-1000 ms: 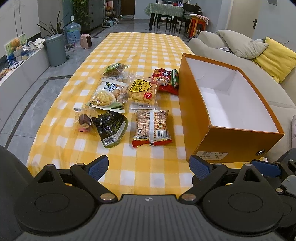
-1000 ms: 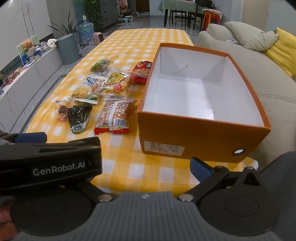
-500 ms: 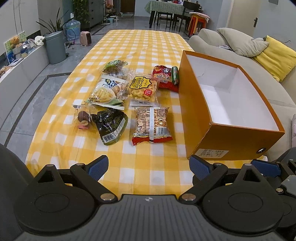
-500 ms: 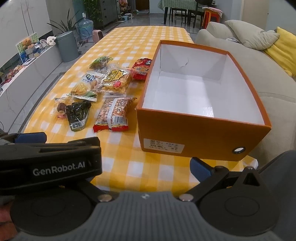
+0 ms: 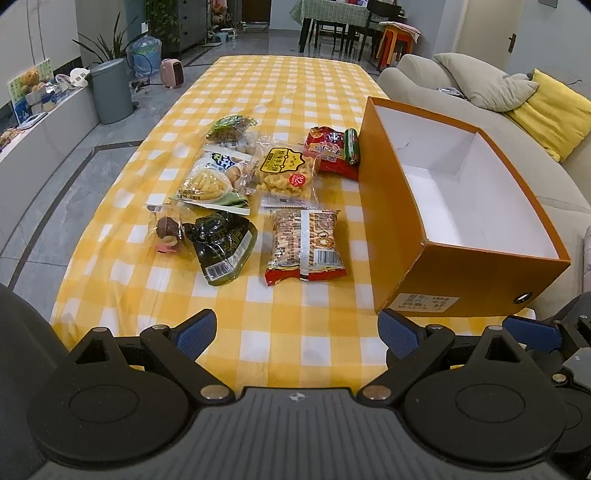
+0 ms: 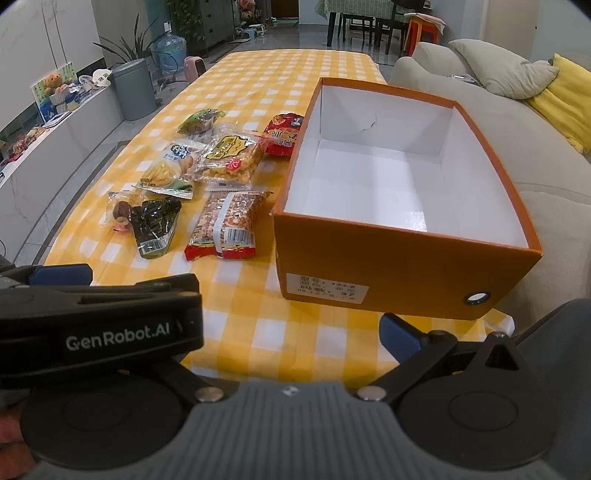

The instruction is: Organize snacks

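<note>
Several snack packets lie on the yellow checked tablecloth (image 5: pixel 280 85): a peanut packet (image 5: pixel 306 246), a dark green packet (image 5: pixel 221 247), a clear yellow-label packet (image 5: pixel 285 172), a red packet (image 5: pixel 329 147) and others. An empty orange box (image 5: pixel 391 206) with a white inside stands to their right; it also shows in the right wrist view (image 6: pixel 388 273). My left gripper (image 5: pixel 297 332) is open and empty above the near table edge. My right gripper (image 6: pixel 295 332) is open and empty in front of the box; its left finger is hidden behind the left gripper's body (image 6: pixel 99 321).
A beige sofa (image 5: pixel 480 96) with grey and yellow cushions runs along the table's right side. A grey bin (image 5: pixel 110 92), a plant and a low white shelf stand on the left. A dining table with chairs (image 5: pixel 340 26) is at the far end.
Both grippers have moved a little forward toward the snacks and box. The snacks and box have not moved, and both grippers stay open.
</note>
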Demonstrator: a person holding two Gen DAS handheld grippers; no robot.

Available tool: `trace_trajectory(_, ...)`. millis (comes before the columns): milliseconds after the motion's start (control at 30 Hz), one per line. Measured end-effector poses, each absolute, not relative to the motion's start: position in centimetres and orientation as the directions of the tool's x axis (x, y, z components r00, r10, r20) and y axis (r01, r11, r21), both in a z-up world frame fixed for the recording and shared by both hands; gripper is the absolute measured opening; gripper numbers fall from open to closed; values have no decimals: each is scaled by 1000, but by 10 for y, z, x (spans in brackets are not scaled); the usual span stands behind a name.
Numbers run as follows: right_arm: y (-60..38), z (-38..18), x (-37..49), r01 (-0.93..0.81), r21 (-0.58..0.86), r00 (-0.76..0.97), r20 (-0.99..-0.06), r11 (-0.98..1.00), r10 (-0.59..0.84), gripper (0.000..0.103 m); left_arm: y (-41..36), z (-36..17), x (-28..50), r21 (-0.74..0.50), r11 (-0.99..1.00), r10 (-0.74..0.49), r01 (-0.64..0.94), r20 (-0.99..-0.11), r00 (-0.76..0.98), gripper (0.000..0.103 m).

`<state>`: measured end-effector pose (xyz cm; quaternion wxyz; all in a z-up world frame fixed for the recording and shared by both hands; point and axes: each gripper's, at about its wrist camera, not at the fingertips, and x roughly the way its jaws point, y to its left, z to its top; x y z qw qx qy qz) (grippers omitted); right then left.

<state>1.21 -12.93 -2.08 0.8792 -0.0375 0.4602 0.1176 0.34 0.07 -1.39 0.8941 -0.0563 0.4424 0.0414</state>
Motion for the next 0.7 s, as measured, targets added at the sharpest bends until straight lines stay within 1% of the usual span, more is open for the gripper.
trace_trajectory(100,-128,-19,12,-252,41,550,-816,967,178,100,4,-11,0,-75,990,12,-116,-791,612,103)
trace_trajectory(200,-129,-15,8,-277,82,549,-804,957,228,100,8,-9,-5,-89,987,12,-133,-785,619,103)
trace_trajectory(333,-119,-10,-2,-306,41,575,-788,951,219,100,13,-4,-10,-102,987,2,-127,-774,633,103)
trace_trajectory(467,-113,3,-8,-354,60,594,-756,933,274,100,24,4,-10,-131,982,-8,-139,-755,656,103)
trace_trajectory(533,-110,10,-10,-380,64,614,-728,923,304,100,34,8,-8,-149,975,-2,-167,-751,660,103)
trace_trajectory(633,-100,15,-11,-411,26,661,-680,911,317,99,58,12,-3,-180,950,33,-255,-754,656,103)
trace_trajectory(700,-93,17,-12,-445,10,695,-626,895,352,100,75,13,-1,-198,933,50,-299,-753,656,103)
